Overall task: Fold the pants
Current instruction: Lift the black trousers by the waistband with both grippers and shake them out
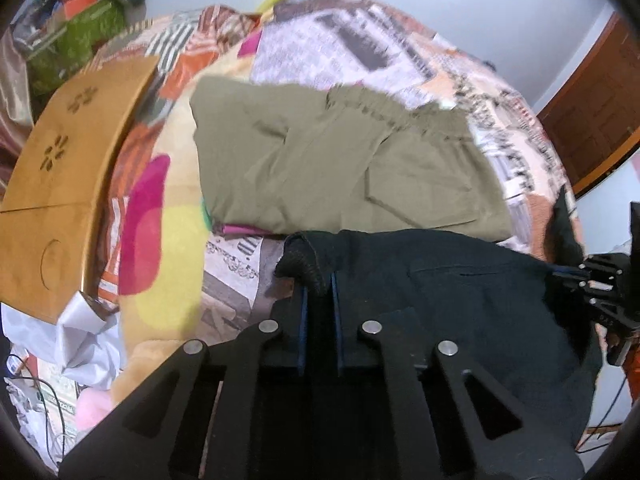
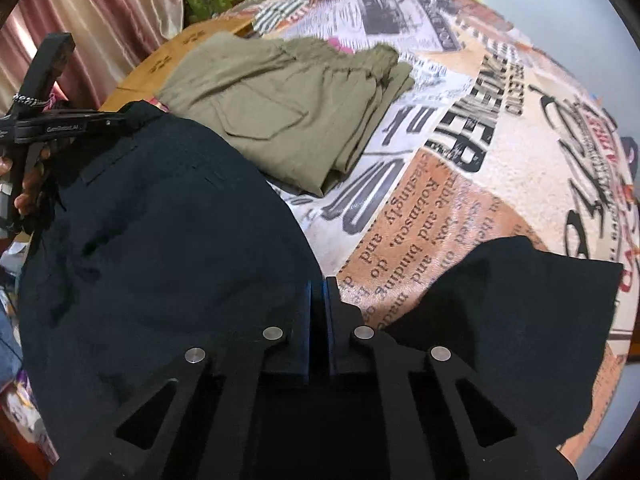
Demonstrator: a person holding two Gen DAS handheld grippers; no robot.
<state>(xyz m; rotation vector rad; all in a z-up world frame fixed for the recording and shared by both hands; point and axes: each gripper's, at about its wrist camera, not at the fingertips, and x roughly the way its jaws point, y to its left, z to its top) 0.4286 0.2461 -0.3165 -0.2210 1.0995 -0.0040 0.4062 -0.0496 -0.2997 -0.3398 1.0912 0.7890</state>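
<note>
Black pants (image 1: 460,292) hang stretched between my two grippers above a bed. My left gripper (image 1: 319,280) is shut on a ribbed corner of the black pants. In the right wrist view the black pants (image 2: 160,248) fill the left half, and another part of them (image 2: 512,320) lies at the right. My right gripper (image 2: 319,284) is shut on the pants' edge. The other gripper shows at the far right of the left wrist view (image 1: 600,284) and at the far left of the right wrist view (image 2: 60,124).
Folded olive pants (image 1: 340,160) lie on the patterned bedspread (image 2: 500,140) behind the black pants. A cardboard box (image 1: 60,184) sits at the bed's left edge. Clutter (image 1: 72,32) and a pink curtain (image 2: 100,12) stand beyond. A brown door (image 1: 596,120) is at right.
</note>
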